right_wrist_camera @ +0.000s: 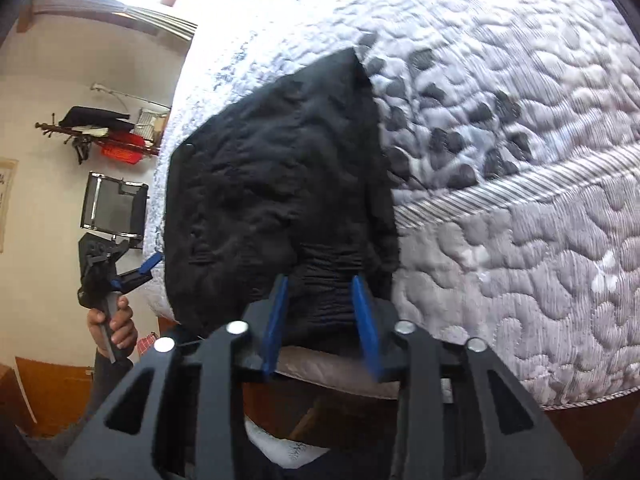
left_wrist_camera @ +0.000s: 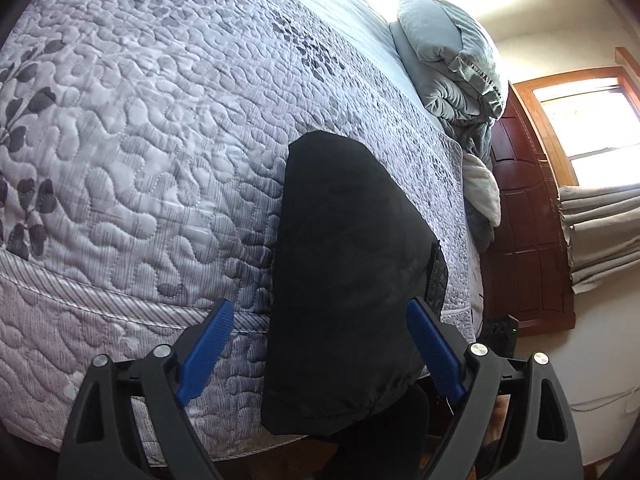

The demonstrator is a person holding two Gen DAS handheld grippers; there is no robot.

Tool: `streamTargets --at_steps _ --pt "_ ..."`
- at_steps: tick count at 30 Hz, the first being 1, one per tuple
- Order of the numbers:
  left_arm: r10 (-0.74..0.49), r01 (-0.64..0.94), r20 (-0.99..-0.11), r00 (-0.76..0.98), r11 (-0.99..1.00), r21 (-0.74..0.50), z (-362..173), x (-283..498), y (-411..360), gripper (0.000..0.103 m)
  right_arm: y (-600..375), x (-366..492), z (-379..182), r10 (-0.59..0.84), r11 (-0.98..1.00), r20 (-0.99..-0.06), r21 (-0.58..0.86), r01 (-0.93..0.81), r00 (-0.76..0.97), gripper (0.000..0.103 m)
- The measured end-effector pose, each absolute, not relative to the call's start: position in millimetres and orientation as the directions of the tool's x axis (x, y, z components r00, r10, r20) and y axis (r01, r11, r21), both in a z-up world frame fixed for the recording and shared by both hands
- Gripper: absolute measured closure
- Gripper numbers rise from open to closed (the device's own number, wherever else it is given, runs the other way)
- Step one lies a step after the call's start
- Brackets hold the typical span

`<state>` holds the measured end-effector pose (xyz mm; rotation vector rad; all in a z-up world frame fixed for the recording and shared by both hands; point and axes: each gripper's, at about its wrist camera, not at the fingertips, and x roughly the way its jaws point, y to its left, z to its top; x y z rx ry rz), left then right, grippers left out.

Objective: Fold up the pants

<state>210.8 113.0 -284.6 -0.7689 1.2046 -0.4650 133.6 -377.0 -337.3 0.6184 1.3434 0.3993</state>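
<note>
The black pants (left_wrist_camera: 344, 272) lie folded into a compact bundle on the quilted bedspread (left_wrist_camera: 140, 140), at the bed's near edge. My left gripper (left_wrist_camera: 320, 312) is open, its blue fingers (left_wrist_camera: 208, 356) spread on either side of the bundle's near end, not gripping it. In the right wrist view the pants (right_wrist_camera: 272, 184) hang over the bed edge. My right gripper (right_wrist_camera: 320, 284) has its blue fingers (right_wrist_camera: 276, 324) closed in on the ribbed waistband. The left gripper (right_wrist_camera: 136, 272) shows at the left, held in a hand.
A grey folded duvet and pillow (left_wrist_camera: 452, 64) sit at the head of the bed. A dark wooden headboard (left_wrist_camera: 524, 216) and a window (left_wrist_camera: 588, 120) lie to the right. A wall shelf with clutter (right_wrist_camera: 108, 132) is at the left in the right wrist view.
</note>
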Motion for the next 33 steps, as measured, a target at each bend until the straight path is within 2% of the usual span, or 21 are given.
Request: streamTargets --at_steps 1,2,3,6,8,12,18,26,33 --pt "-0.698 -0.069 -0.65 0.3 0.664 -0.745 -285.3 213.7 113.2 0.013 -384.9 131.7 -335.8 0.557 0.806 -0.805 0.583 0.099 0.204 0.044" --pt "-0.705 -0.066 -0.647 0.29 0.66 -0.748 -286.1 216.8 113.6 0.011 -394.1 128.8 -331.5 0.547 0.807 -0.805 0.58 0.11 0.23 0.021" --pt "-0.712 -0.063 -0.643 0.281 0.655 -0.753 -287.3 220.4 114.7 0.01 -404.2 127.3 -326.8 0.568 0.785 -0.782 0.609 0.118 0.257 0.013" --pt "-0.737 -0.06 -0.627 0.251 0.635 -0.77 -295.6 232.5 115.7 0.009 -427.8 130.3 -326.5 0.661 0.681 -0.694 0.715 0.16 0.285 0.004" --pt "-0.755 -0.061 -0.611 0.237 0.616 -0.785 -303.0 239.6 113.3 0.009 -434.4 138.6 -333.9 0.719 0.611 -0.638 0.769 0.186 0.275 0.004" --pt "-0.804 -0.075 -0.562 0.196 0.559 -0.826 -321.9 248.8 104.1 0.009 -421.5 166.9 -348.0 0.777 0.576 -0.595 0.804 0.149 0.206 0.003" --pt "-0.82 -0.089 -0.549 0.162 0.542 -0.836 -337.9 266.0 93.1 0.009 -400.9 190.2 -368.7 0.799 0.574 -0.59 0.806 0.145 0.12 0.003" --pt "-0.848 -0.075 -0.523 0.086 0.518 -0.852 -356.5 284.8 64.9 0.009 -375.5 197.5 -382.8 0.846 0.512 -0.525 0.848 0.135 0.095 0.002" --pt "-0.858 -0.073 -0.511 0.049 0.507 -0.859 -366.0 283.9 50.6 0.01 -359.1 198.4 -376.5 0.836 0.535 -0.544 0.837 0.114 0.07 0.002"
